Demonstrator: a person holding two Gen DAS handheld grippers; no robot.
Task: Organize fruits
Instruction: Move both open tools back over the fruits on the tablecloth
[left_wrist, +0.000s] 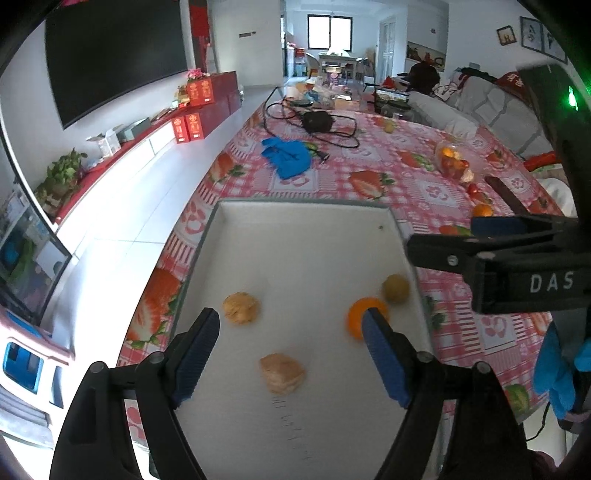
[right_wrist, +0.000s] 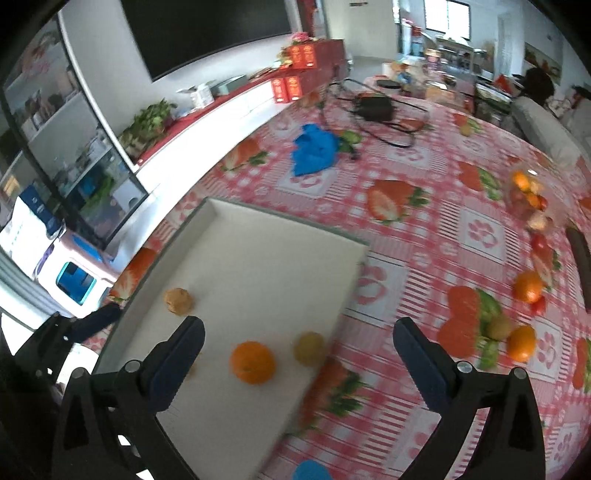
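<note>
- Lying on the desk (left_wrist: 369, 155), a white rectangular tray (left_wrist: 295, 236) with a low rim sits on a pink checked cloth printed with strawberries.
- Inside the tray: an orange (right_wrist: 252, 362), a dull green-brown round fruit (right_wrist: 308, 347) just beside it, and two rough tan lumps (left_wrist: 241, 308) (left_wrist: 282, 373).
- Beyond the tray lie a crumpled blue cloth (left_wrist: 286, 157) and a black pouch with cables (left_wrist: 317, 122).
- More oranges (right_wrist: 528, 286) lie loose right of the tray.
- Left tongs (left_wrist: 291, 354) gape over the tray, holding nothing.
- Right tongs (right_wrist: 299, 365) stand wide, empty; their body reads "DAS".

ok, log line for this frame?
left gripper: open, empty | right gripper: open, empty | tray: orange, three other pieces | loose fruit on tablecloth
</note>
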